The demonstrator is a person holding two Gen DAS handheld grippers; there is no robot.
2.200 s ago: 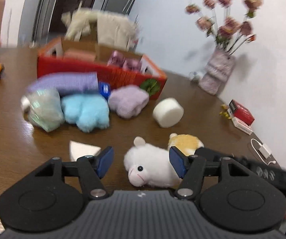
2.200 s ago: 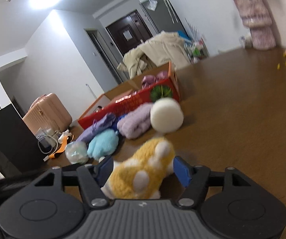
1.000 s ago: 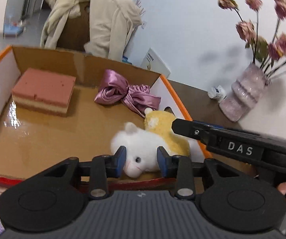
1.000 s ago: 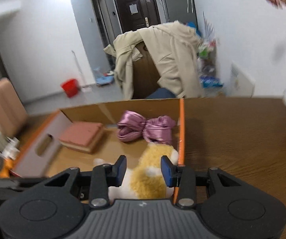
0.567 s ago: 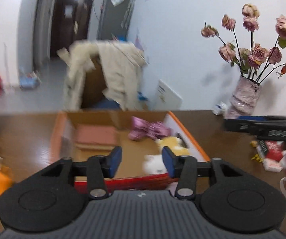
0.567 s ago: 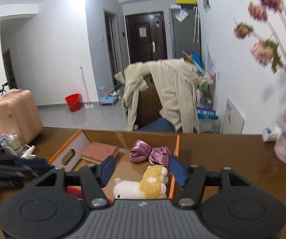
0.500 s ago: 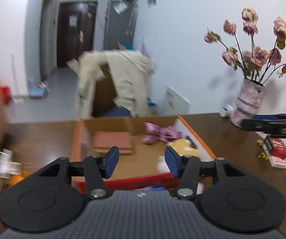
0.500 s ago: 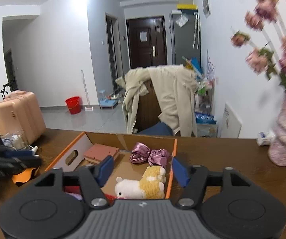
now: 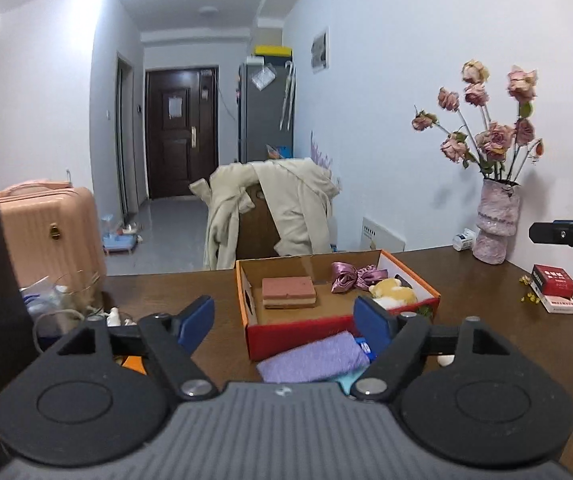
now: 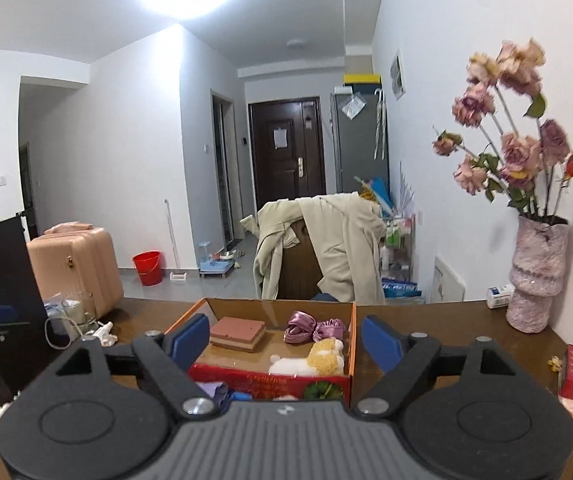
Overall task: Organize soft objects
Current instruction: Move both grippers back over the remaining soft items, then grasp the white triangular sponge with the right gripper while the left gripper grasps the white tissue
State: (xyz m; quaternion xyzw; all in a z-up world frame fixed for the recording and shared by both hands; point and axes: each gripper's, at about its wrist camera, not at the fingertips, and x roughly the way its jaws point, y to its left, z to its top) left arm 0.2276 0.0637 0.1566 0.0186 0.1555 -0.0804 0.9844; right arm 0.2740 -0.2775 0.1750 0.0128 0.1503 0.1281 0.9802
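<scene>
Plush toys (image 10: 310,358) sit in the cardboard box (image 10: 351,332) at 12 o'clock beyond the right gripper (image 10: 286,342); both it and left gripper (image 9: 284,320) are opening, nothing between them.

I see a vase (image 10: 536,276) of faded pink roses (image 10: 506,140) against the wall at the table's (image 9: 486,280) far right edge, red boxes (image 9: 554,286) stacked near it. A beige coat (image 10: 326,240) drapes over a chair beyond the table. A pink suitcase (image 9: 46,232) stands left, with a red bucket (image 10: 148,267) on the floor.
</scene>
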